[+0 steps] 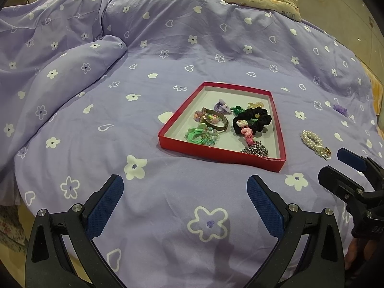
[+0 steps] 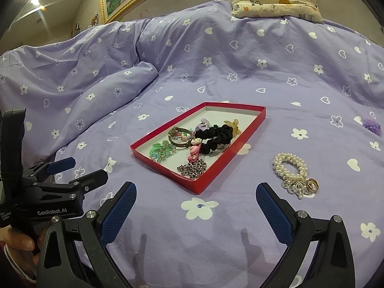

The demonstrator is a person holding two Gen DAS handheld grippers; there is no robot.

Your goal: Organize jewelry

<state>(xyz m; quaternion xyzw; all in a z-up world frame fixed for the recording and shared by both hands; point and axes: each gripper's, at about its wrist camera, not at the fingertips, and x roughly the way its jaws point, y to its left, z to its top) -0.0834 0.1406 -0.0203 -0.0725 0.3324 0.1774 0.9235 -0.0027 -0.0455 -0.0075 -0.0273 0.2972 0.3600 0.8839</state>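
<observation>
A shallow rectangular red cardboard tray with a pale grey floor lies flat on a bed covered by a lilac duvet printed with white flowers and hearts; seen from the left wrist, its long axis runs away from the camera toward the head of the bed, the near short edge looking wider than the far one, and from the right wrist it sits skewed, its nearest corner pointing at the camera. Inside it rest a black fabric scrunchie, a bronze metal bangle, a silver chain heap at the near right corner, green plastic hair ties, a pink charm clip and a lilac hair tie. Outside the tray, well to its right on the duvet, lies a white pearl bracelet with a crystal and gold charm cluster, its charm end toward the camera; farther right sits a small purple flower clip. The left tool hovers over the duvet short of the tray, fingers spread wide and holding nothing. The right tool is likewise wide apart and empty, near the pearl bracelet. A cream cartoon-print pillow lies at the head of the bed.
</observation>
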